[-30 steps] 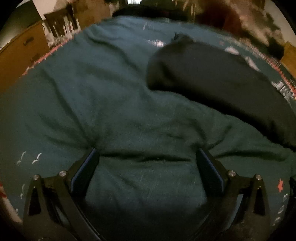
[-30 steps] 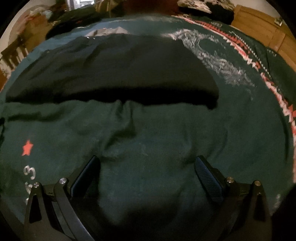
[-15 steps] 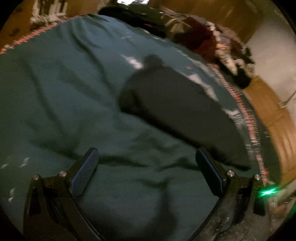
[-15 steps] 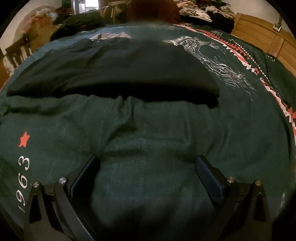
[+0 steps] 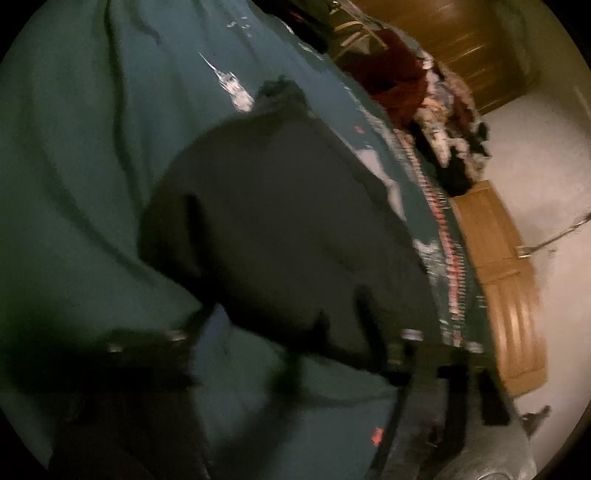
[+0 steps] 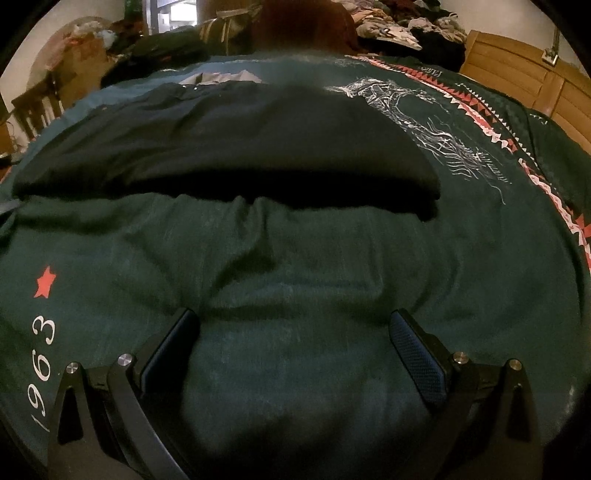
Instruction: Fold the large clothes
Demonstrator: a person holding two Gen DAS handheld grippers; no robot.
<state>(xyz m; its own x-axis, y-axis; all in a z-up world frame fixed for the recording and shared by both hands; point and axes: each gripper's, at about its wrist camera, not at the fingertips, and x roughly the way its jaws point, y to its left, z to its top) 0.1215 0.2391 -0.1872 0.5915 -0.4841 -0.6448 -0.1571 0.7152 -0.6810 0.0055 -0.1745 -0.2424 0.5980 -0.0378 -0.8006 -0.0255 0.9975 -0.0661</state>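
The right gripper (image 6: 293, 334) hangs low over the dark green blanket with white prints (image 6: 295, 280), its blue-padded fingers (image 6: 419, 354) spread wide with only bare blanket between them, resting on or just above the wrinkled cloth. To its left on the blanket sits a small red star (image 6: 45, 281) above white digits reading "1963" (image 6: 40, 363). The left gripper (image 5: 295, 347) shows only as dark smears in a heavily blurred view; its jaws have just been closing, and whether they pinch any cloth I cannot tell, though the near edge of the folded black garment (image 5: 280, 229) lies right by its fingers. That garment, the task's piece, lies across the middle of the blanket as a long flat bundle (image 6: 221, 147), a raised ridge of blanket between it and the right gripper. Beyond its right end the blanket carries a white line drawing (image 6: 424, 125) and a red-and-white zigzag border (image 6: 498, 136). Farther off, heaps of mixed clothing (image 6: 402, 26) crowd the far edge, wooden cupboard fronts (image 6: 524, 85) stand at right, and a wooden chair (image 6: 37, 107) stands at left.
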